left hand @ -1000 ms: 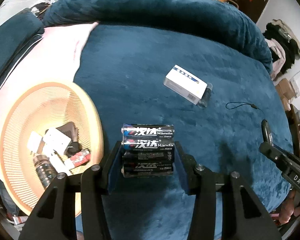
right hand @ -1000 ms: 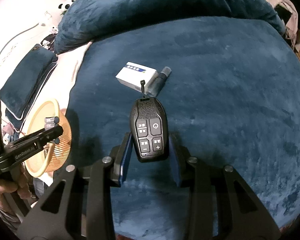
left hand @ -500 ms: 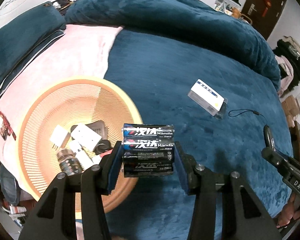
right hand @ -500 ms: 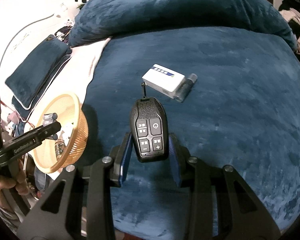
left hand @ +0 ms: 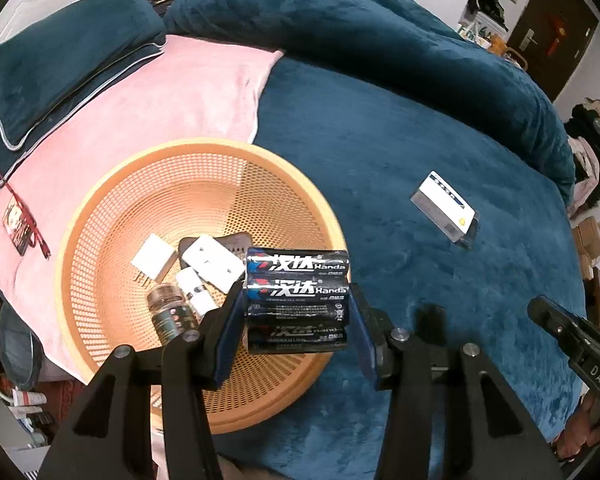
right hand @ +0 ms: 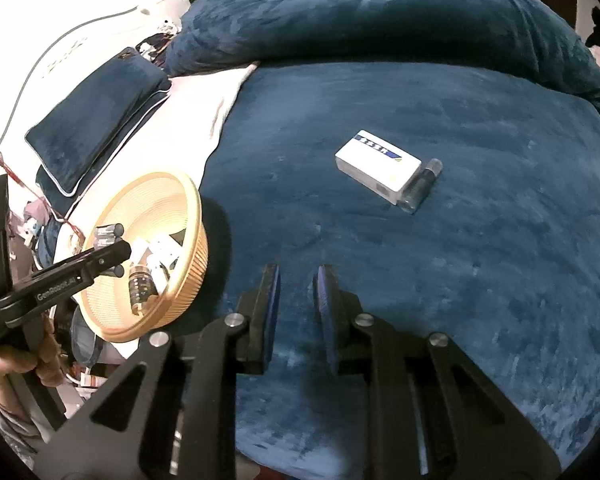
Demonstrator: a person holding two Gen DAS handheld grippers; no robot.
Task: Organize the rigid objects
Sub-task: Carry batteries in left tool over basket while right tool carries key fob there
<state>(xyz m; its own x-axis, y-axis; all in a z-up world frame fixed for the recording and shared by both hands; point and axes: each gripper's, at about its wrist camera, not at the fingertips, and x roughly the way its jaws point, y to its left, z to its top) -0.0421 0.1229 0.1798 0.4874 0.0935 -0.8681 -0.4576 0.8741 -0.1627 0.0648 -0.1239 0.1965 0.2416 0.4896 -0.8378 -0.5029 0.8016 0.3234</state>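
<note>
Left wrist view: left gripper (left hand: 296,312) is clamped on a shrink-wrapped battery pack (left hand: 296,296), pads on the two short ends, pack hanging over the near part of the orange basket (left hand: 112,184) and not yet let go. Basket already holds white adapters (left hand: 210,258) and a small jar (left hand: 172,314). Right wrist view: right gripper (right hand: 296,300) is empty, jaws drawn close together with only a narrow gap, nothing between them, hovering over the blue blanket (right hand: 460,280). Left on the blanket: white box (right hand: 378,166) with a dark tube (right hand: 420,186) touching its side, well apart from the basket. My read: batteries are dense and stiff, wrap is slick, so the end-to-end grip is right; a low release avoids knocking the jar. Box looks light and rigid, best pinched across its short width. Tube is round and may roll, so grab it mid-length.
</note>
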